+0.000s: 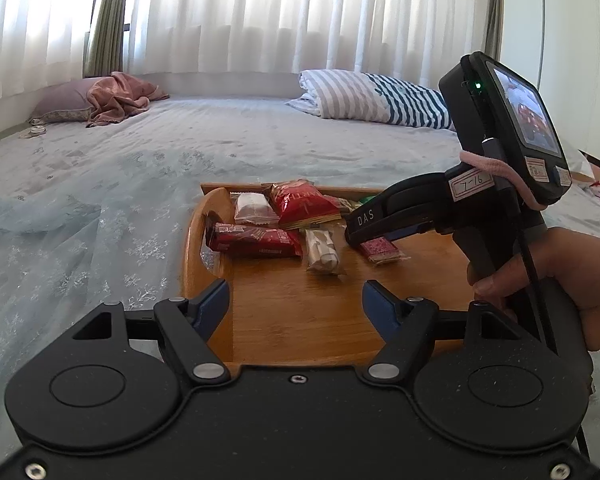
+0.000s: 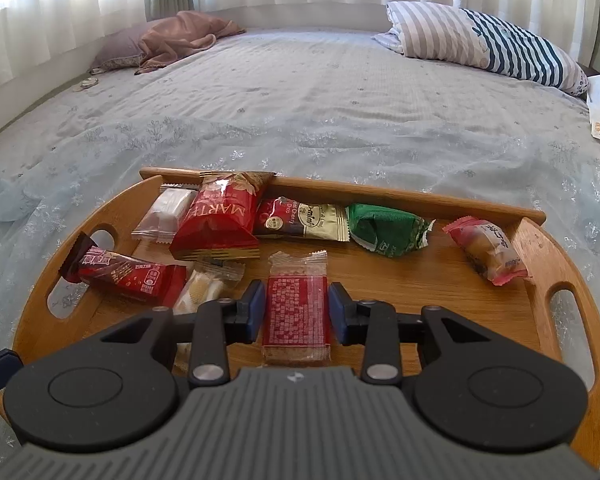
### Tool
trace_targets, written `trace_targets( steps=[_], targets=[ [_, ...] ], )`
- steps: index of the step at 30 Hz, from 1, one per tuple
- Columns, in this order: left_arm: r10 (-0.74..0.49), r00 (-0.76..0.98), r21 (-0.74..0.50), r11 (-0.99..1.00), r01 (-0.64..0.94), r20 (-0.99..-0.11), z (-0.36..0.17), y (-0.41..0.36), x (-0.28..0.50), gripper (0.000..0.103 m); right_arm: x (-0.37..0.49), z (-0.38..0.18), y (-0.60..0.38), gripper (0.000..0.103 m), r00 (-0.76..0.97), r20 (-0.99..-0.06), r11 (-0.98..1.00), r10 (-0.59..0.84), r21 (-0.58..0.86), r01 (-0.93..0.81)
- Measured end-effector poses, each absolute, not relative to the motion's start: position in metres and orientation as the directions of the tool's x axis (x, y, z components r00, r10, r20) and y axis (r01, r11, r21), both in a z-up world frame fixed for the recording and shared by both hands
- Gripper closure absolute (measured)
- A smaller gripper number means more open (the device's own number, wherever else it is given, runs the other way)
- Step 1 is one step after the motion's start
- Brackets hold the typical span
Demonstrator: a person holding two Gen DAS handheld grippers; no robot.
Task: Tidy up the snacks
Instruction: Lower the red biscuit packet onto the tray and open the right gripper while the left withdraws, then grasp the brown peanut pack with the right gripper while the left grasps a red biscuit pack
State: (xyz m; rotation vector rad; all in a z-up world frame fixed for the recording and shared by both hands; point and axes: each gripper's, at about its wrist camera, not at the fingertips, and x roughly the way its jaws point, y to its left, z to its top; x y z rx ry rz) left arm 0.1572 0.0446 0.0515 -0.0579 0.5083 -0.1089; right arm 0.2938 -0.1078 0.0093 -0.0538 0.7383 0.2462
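On our wooden tray [image 2: 540,248], the "MARTE" red bag [image 2: 216,220] sits; our right tool [image 2: 297,312] brackets a red-printed bar [image 2: 296,312], left tool [image 1: 296,304] spread wide.

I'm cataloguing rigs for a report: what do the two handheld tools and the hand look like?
Left tool: black speckled body, round pivot discs, blue finger pads. Right tool: same black linkage, grey ribbed housing; from outside, a black pistol grip marked "DAS", a rear screen, green light, black cable, handwritten labels. Bare right hand, no sleeve.
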Motion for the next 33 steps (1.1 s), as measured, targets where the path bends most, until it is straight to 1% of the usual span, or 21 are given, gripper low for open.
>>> trace_targets(
  steps=[1, 2, 3, 4, 10, 13, 16, 19, 24, 27, 33],
  targets=[
    [-0.117, 0.868, -0.082, 0.993, 0.088, -0.483, 0.051, 0.045, 0.157, 0.031, 0.294, 0.009, -0.107, 0.059, 0.713, -0.672, 0.970, 0.202, 0.035, -0.242],
    [-0.116, 0.868, -0.082, 0.993, 0.087, -0.483, 0.051, 0.045, 0.157, 0.031, 0.294, 0.009, -0.106, 0.057, 0.713, -0.671, 0.970, 0.202, 0.035, -0.242],
    [-0.115, 0.868, -0.081, 0.993, 0.086, -0.483, 0.051, 0.045, 0.156, 0.031, 0.295, 0.009, -0.106, 0.051, 0.713, -0.671, 0.970, 0.204, 0.038, -0.242],
    [-0.113, 0.868, -0.080, 0.993, 0.084, -0.483, 0.051, 0.045, 0.156, 0.030, 0.295, 0.009, -0.106, 0.047, 0.712, -0.671, 0.970, 0.206, 0.041, -0.241],
    [-0.100, 0.866, -0.077, 0.994, 0.072, -0.490, 0.050, 0.046, 0.156, 0.029, 0.293, 0.008, -0.106, 0.040, 0.718, -0.668, 0.971, 0.198, 0.035, -0.235],
    [-0.096, 0.866, -0.077, 0.995, 0.066, -0.490, 0.051, 0.046, 0.154, 0.028, 0.293, 0.008, -0.109, 0.033, 0.719, -0.667, 0.973, 0.195, 0.040, -0.227],
    [-0.089, 0.866, -0.075, 0.995, 0.059, -0.492, 0.051, 0.047, 0.155, 0.025, 0.292, 0.010, -0.111, 0.031, 0.723, -0.663, 0.975, 0.192, 0.043, -0.219],
    [-0.078, 0.862, -0.070, 0.996, 0.050, -0.500, 0.050, 0.047, 0.155, 0.024, 0.288, 0.013, -0.113, 0.021, 0.732, -0.654, 0.975, 0.191, 0.041, -0.217],
    [-0.028, 0.849, -0.045, 0.999, 0.005, -0.528, 0.048, 0.046, 0.157, 0.022, 0.279, 0.018, -0.112, 0.015, 0.754, -0.635, 0.975, 0.168, -0.004, -0.221],
    [-0.029, 0.844, -0.056, 0.998, -0.001, -0.535, 0.048, 0.047, 0.156, 0.022, 0.273, 0.020, -0.112, 0.014, 0.762, -0.628, 0.973, 0.158, -0.031, -0.227],
    [-0.033, 0.847, -0.067, 0.998, -0.003, -0.530, 0.052, 0.049, 0.150, 0.022, 0.261, 0.026, -0.122, 0.010, 0.774, -0.608, 0.976, 0.176, 0.003, -0.219]
  ],
)
